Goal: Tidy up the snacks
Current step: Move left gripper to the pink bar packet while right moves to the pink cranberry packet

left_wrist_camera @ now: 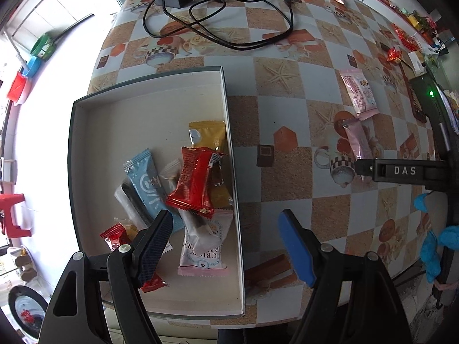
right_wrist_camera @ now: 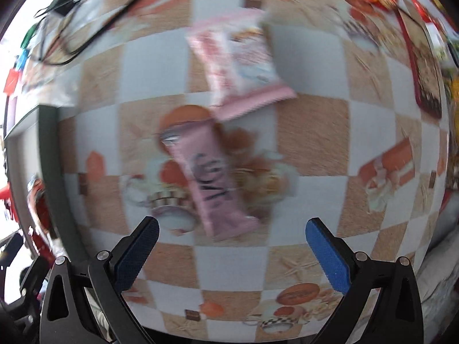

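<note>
Hovering over a checked, food-printed tablecloth (left_wrist_camera: 287, 183), the right gripper (right_wrist_camera: 232, 246) hangs with its blue-padded jaws spread wide and nothing between them, just short of a slim pink foil snack bar (right_wrist_camera: 212, 180) that lies flat on the cloth. Beyond the bar rests a wider pink-and-white snack packet (right_wrist_camera: 241, 63), its near edge close to the bar's far end. The left gripper (left_wrist_camera: 226, 243), also spread and empty, straddles the right wall of a shallow white cardboard box (left_wrist_camera: 149, 109) at the table's near-left corner.

Judged from this, the step in hand is fetching the next loose snack. The bar looks the likelier pick, which calls for dropping the jaws astride its narrow width and closing on it.

Inside the box roughly eight wrappers are heaped: a red one (left_wrist_camera: 193, 182), a light-blue one (left_wrist_camera: 149, 183), a yellow one (left_wrist_camera: 208, 137) and others partly buried. Two pink snacks wait on the open cloth, with more wrappers scattered along the far edge.
</note>
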A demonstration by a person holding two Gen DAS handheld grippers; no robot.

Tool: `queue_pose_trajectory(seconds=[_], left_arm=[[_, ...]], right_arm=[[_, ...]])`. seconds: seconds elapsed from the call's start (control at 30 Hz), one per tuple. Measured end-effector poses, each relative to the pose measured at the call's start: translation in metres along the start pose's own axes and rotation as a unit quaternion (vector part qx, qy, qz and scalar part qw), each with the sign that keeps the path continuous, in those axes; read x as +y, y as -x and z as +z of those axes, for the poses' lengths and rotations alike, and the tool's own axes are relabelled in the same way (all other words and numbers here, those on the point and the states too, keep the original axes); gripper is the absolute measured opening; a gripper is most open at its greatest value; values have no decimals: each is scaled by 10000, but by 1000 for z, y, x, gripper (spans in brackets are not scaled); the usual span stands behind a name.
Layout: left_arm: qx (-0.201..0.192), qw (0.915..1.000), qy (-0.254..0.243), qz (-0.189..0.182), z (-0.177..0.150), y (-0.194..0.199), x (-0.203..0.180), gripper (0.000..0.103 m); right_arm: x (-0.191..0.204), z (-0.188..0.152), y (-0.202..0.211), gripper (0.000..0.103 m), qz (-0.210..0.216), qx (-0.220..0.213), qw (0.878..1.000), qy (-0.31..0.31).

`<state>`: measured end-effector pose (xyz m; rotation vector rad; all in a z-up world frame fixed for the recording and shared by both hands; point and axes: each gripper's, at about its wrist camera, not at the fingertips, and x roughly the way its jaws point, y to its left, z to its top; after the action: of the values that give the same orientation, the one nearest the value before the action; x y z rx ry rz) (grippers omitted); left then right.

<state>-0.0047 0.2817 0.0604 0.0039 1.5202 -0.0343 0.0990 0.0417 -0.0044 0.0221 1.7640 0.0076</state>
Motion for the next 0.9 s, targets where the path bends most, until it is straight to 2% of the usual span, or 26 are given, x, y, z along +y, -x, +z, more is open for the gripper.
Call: queue_pose_trajectory(seconds=[0.17,0.3,0.6,0.77,0.8,0.83,0.87,0.9], left_arm=[[92,9999,30,29,-2,-4,-2,79],[130,9999,5,66,-3,-4,-7,79],[209,9996,-87,148,-11,-2,-13,80],[289,9993,-101,219,-19,-2,-16,80],[301,9992,-92,233,-20,-2,-16,80],[308,9992,-82,241,-21,-1,-16,80],[311,9992,-70,248,-22,-1,-17,80],[313,9992,-56,252,-22,0,-17,80]], right_arm=[[-16,15,0,103,-2,-78,9999,153],[3,29,9,103,-159,-337,9984,417],[-7,97,35,103,31,-709,9974,110],[9,125,28,103,11,-691,9973,257],[11,128,27,100,-7,-681,9973,273],[18,133,25,86,-8,-660,9975,271],[18,134,23,78,-40,-626,9977,271],[19,131,23,74,-141,-672,9972,291]])
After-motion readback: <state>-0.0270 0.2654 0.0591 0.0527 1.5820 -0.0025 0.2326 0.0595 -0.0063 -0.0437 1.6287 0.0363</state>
